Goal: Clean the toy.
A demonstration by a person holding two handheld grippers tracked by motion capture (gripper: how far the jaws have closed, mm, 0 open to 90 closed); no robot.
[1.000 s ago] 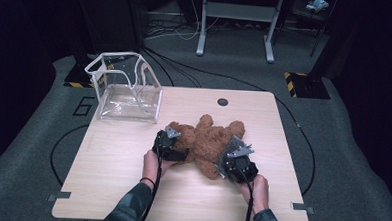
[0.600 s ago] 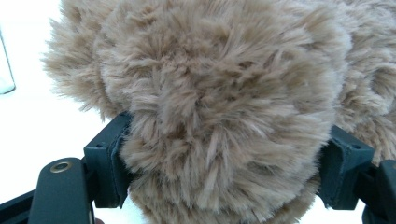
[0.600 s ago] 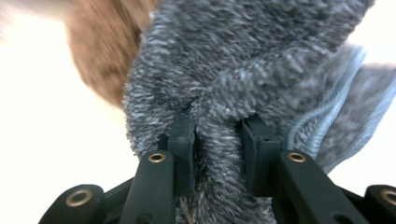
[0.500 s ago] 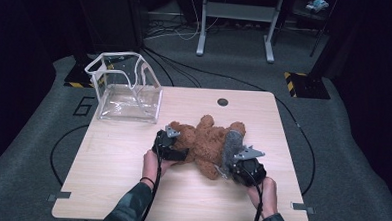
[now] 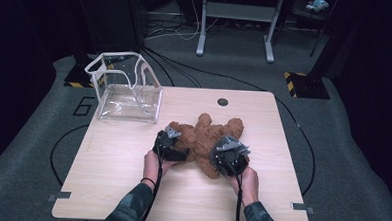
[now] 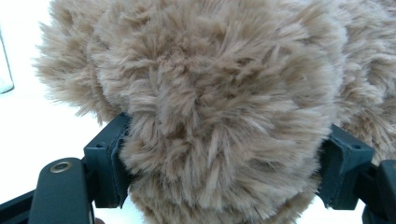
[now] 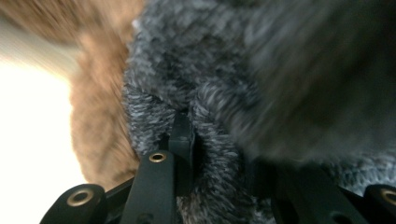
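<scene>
A brown plush teddy bear (image 5: 203,133) lies in the middle of the wooden table (image 5: 106,181). My left gripper (image 5: 170,145) is at the bear's left side. In the left gripper view its jaws press into a round, furry part of the bear (image 6: 219,93) from both sides, so the left gripper (image 6: 229,163) is shut on it. My right gripper (image 5: 228,157) sits over the bear's lower right side. In the blurred right gripper view a grey knitted cloth (image 7: 224,84) is bunched between the jaws of the right gripper (image 7: 219,158), with brown fur (image 7: 98,112) beside it.
A clear plastic box (image 5: 127,90) with white edging stands open at the table's back left corner. A small black round disc (image 5: 223,101) sits near the back edge. Cables and a metal stand (image 5: 235,22) are on the dark floor beyond.
The right gripper has shifted left, in over the bear. The grey strip seen on the bear half a second ago is now hidden under it. The left gripper has stayed put.
</scene>
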